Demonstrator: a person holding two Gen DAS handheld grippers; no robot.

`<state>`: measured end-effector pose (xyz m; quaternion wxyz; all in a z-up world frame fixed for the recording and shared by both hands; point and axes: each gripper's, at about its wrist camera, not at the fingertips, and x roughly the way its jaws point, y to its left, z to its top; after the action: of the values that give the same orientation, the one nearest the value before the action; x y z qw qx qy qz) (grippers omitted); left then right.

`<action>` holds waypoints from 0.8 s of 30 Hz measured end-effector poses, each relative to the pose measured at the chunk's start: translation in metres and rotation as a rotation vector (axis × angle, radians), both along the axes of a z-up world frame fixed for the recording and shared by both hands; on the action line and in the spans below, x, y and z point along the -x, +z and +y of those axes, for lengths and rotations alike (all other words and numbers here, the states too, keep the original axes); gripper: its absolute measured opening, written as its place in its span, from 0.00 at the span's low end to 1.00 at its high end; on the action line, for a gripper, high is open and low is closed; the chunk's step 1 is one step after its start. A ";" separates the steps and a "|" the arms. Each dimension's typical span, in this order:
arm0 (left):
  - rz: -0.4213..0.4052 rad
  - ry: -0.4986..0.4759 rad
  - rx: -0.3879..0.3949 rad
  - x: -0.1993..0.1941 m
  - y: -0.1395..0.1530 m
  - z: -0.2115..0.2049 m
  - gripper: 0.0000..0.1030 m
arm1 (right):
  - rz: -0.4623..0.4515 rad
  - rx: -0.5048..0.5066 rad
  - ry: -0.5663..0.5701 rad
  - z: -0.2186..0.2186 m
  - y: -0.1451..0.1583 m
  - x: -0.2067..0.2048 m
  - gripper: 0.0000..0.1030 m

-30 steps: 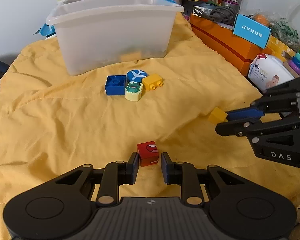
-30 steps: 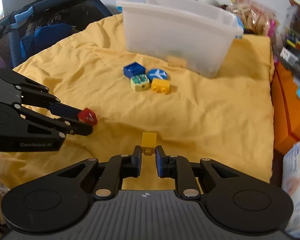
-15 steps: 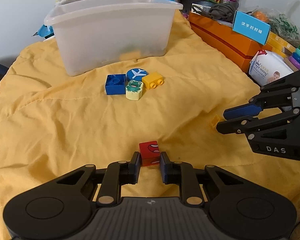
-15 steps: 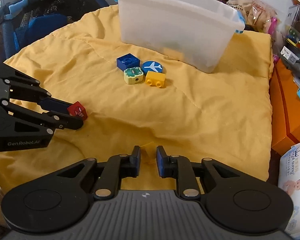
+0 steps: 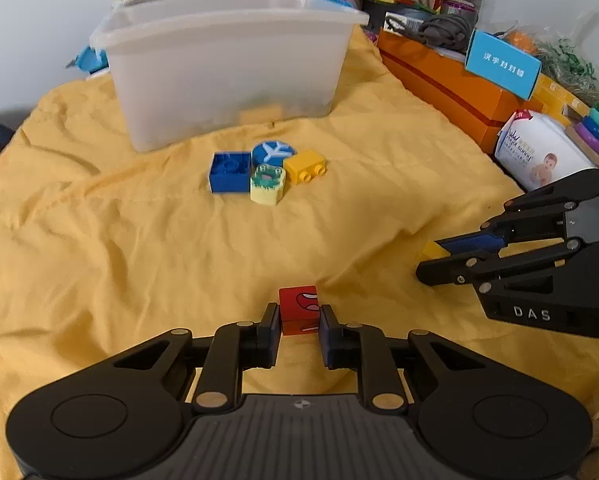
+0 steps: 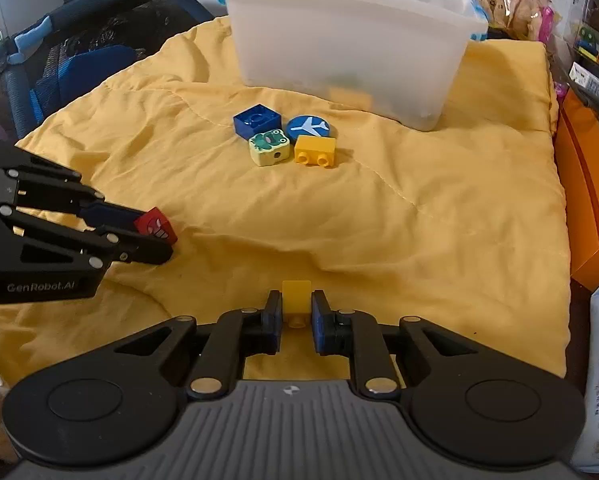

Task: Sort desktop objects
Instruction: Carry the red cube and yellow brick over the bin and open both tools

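My left gripper (image 5: 299, 330) is shut on a red block (image 5: 299, 310) with a white mouth print, just above the yellow cloth; it also shows in the right wrist view (image 6: 155, 226). My right gripper (image 6: 295, 316) is shut on a small yellow brick (image 6: 296, 298), seen too in the left wrist view (image 5: 433, 249). A blue square brick (image 5: 229, 170), a blue plane disc (image 5: 273, 151), a frog block (image 5: 267, 184) and a yellow two-stud brick (image 5: 305, 166) lie together in front of a translucent white bin (image 5: 227, 68).
The yellow cloth (image 5: 99, 240) is wrinkled. Orange boxes (image 5: 451, 84), a wipes pack (image 5: 539, 156) and a rainbow stacking toy (image 5: 597, 126) crowd the right edge. A dark blue mesh bag (image 6: 71, 56) sits off the cloth's left side.
The right gripper dipped to the cloth and now holds the yellow brick up between its fingers again. The left gripper has closed tighter on the red block and both have moved slightly toward the bin.
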<state>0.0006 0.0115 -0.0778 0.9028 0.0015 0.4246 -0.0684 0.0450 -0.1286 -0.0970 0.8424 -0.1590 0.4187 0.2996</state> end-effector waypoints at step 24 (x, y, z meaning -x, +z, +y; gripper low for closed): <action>-0.326 0.128 -0.079 -0.133 0.151 0.049 0.22 | -0.314 -0.150 -0.105 0.027 0.129 -0.138 0.17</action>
<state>0.1334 0.0608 0.0731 0.9614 0.0209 0.2743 0.0073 0.1827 -0.1013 0.0316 0.9214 -0.1185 0.2661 0.2572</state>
